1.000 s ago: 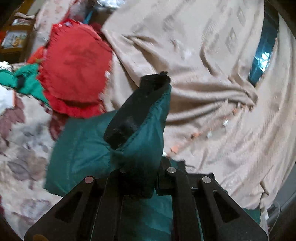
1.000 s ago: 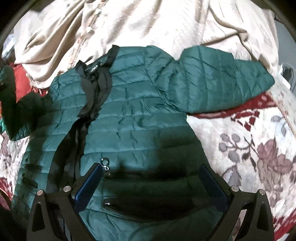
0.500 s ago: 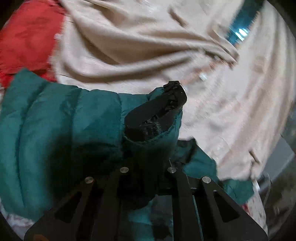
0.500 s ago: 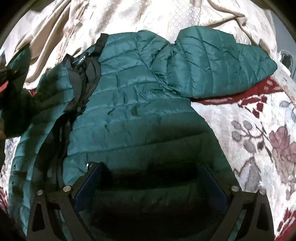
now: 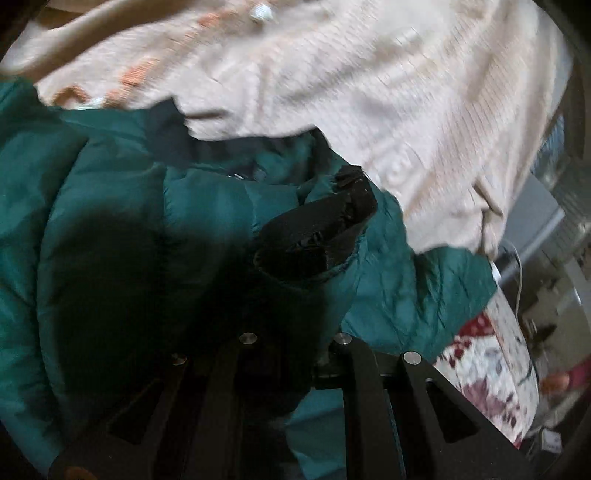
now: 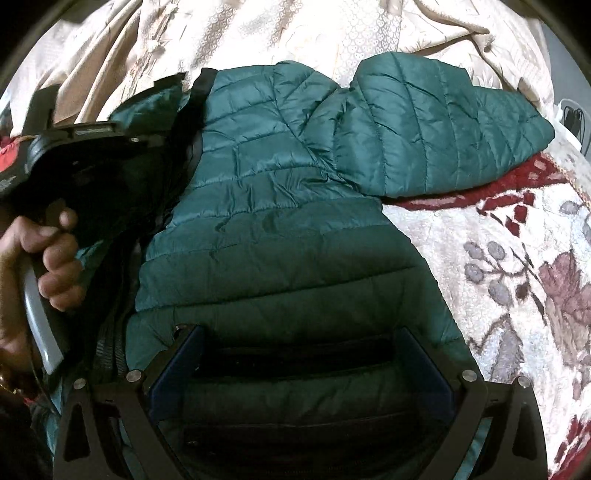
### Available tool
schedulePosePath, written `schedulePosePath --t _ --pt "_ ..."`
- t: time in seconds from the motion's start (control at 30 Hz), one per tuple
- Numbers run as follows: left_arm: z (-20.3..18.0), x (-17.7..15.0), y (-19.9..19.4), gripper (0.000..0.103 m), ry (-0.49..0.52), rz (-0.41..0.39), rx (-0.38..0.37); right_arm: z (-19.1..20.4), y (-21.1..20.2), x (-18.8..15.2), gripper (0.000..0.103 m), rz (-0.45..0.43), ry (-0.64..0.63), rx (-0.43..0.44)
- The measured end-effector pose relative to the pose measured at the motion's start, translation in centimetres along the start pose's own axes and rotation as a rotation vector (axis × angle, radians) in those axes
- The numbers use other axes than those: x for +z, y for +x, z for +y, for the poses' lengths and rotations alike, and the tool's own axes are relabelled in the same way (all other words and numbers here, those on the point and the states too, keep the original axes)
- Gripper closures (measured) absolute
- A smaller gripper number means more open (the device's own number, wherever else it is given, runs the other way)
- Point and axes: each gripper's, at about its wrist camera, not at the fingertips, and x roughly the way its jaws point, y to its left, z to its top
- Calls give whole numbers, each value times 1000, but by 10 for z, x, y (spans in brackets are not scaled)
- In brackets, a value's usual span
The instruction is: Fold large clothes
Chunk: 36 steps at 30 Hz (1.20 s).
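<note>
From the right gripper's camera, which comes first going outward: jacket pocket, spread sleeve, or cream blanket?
1. Jacket pocket, a dark slit right between the open right gripper fingers.
2. Spread sleeve, farther up, to the right.
3. Cream blanket, beyond, along the top.

The left gripper (image 5: 291,332) points downward with its jaws clamped tight on a cuff (image 5: 317,236). In the right wrist view it sits at the left edge, and the person's left hand (image 6: 48,258) wraps its fingers around the handle. The right gripper (image 6: 301,373) points steeply down, its jaws spread wide with nothing pinched between the blue pads (image 6: 177,369).
</note>
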Motion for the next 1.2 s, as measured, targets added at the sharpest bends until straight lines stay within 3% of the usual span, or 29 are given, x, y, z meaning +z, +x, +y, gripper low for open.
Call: schedulePosePath --t 0.1,0.2,0.23,0.33,0.43,0.53,0.67,0.77,0.83,0.9,0.93,1.1,1.17,1.2 --pt "-8 -7 11 91 21 78 -21 0 0 0 0 0 0 0" --pt "-5 -12 18 73 -29 149 -23 -1 0 -1 0 3 4 0" --pt "-5 -13 17 64 -38 156 -33 -1 -1 0 0 4 7 -3" --pt "-7 -18 4 50 -50 158 -45 -4 -6 1 0 -5 31 -14" --pt "-5 -23 -22 49 -71 159 -14 -6 -17 7 0 -48 41 -33" --pt "3 -22 -59 49 -79 126 112 -2 -25 30 0 -96 26 11" --pt "30 -8 -122 48 -121 4 264 4 -20 67 0 -153 13 135" --pt "72 2 -161 43 -203 -113 437 4 9 93 0 -118 69 259" --pt "100 1 -173 43 -269 -146 522 6 39 108 1 -63 91 300" --pt "125 0 -173 43 -346 -124 602 7 66 115 10 -5 129 360" --pt "137 -1 -173 43 -381 -108 602 7 77 116 16 22 152 403" --pt "163 -6 -155 43 -480 -23 575 11 102 112 19 56 190 543" --pt "161 -5 -147 43 -476 -17 583 19 100 117 45 52 147 587" --pt "159 -3 -145 43 -464 -21 591 21 97 118 67 39 126 568"
